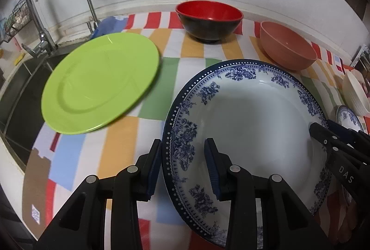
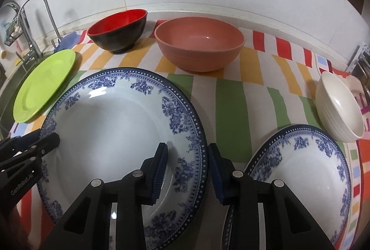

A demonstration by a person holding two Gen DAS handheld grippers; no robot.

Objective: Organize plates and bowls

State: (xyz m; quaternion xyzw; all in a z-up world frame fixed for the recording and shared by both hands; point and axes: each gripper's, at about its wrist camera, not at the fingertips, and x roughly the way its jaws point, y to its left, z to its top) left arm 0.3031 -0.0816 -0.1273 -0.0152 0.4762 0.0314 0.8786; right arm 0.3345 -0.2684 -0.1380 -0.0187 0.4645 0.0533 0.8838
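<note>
My 2 fisheye views are evenly lit and sharp, their edges bent into dark corners. Glare glints on my large blue-and-white floral porcelain plate [image 2: 120, 111]; the lime-green plastic plate [image 1: 101, 82] looks slightly blurred.

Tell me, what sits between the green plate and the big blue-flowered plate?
Nothing: only bare striped cloth separates the green plate from the big blue-flowered plate, clearest in the left wrist view.

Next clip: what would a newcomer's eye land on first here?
The large blue-and-white plate in the foreground, with the left gripper straddling its left rim and the right gripper straddling its right rim, one finger inside and one outside. Next, the lime-green plate off to the left by the sink, and the red-and-black bowl and terracotta bowl standing along the back wall.
</note>
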